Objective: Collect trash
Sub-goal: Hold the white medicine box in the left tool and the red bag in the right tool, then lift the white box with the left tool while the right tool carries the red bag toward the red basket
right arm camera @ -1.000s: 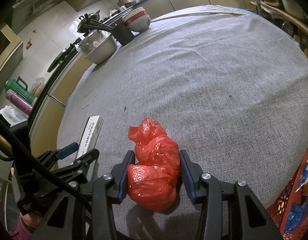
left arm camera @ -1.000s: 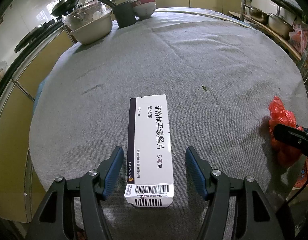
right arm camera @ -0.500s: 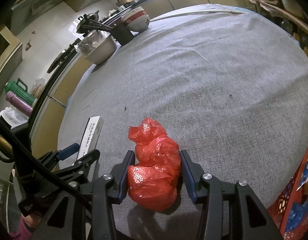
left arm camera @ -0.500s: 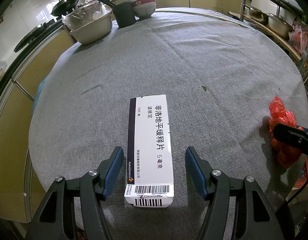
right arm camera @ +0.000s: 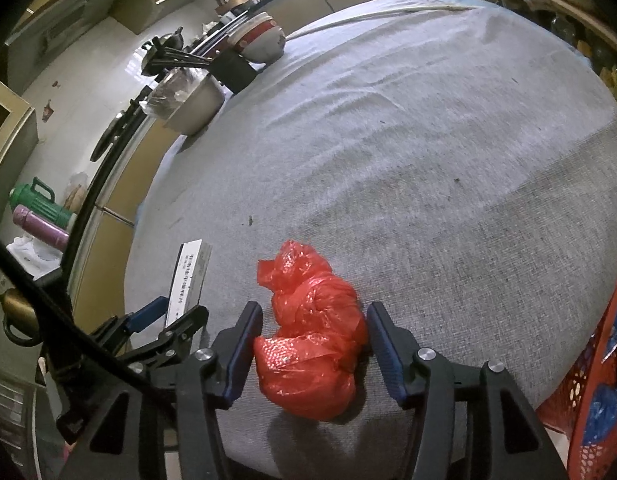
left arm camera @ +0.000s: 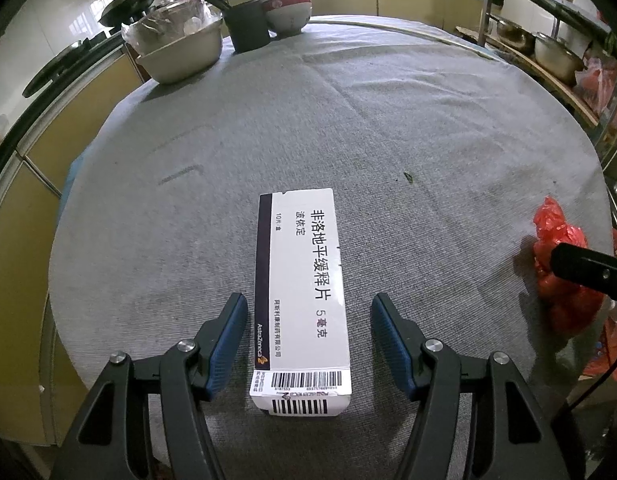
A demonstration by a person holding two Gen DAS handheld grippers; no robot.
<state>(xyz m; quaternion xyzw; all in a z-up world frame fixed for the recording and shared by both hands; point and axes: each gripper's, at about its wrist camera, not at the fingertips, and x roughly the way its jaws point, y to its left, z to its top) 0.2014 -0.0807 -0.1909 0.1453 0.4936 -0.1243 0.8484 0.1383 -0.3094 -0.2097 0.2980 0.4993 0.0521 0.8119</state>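
Flat on the gray tablecloth [left arm camera: 388, 128], near the table's 6 o'clock edge in the left wrist view: white medicine box [left arm camera: 302, 300], long axis running 12 to 6, black stripe along its left side, barcode on the near end. Straddled by the left gripper [left arm camera: 308, 322], jaws spread wide; blue pads [left arm camera: 228, 344] short of both long sides, gap visible on each, a narrower one at the left. No contact seen.

At 3 o'clock from the box, well apart, close to the table's right rim: crumpled red plastic bag [left arm camera: 560, 264], partly covered there by a black finger of the right gripper. In the right wrist view, same red plastic bag [right arm camera: 312, 336] sitting on the cloth near the 6 o'clock edge, bracketed by the right gripper [right arm camera: 314, 340]. Jaws parted around it, pads [right arm camera: 382, 344] just beside or brushing the plastic on either side; bag bulging, not visibly squeezed. Firm contact impossible to judge.

Small dark speck [left arm camera: 408, 177] on the cloth at 1 o'clock from the box.

At the far side of the table, around 11 o'clock: metal basin [left arm camera: 180, 46] covered with clear film, dark holder [left arm camera: 246, 28] with chopsticks just beside it, stacked red-and-white bowls [left arm camera: 288, 8] next to that.

At the right wrist view's 4 o'clock edge, beyond the table rim: red perforated basket [right arm camera: 584, 412].
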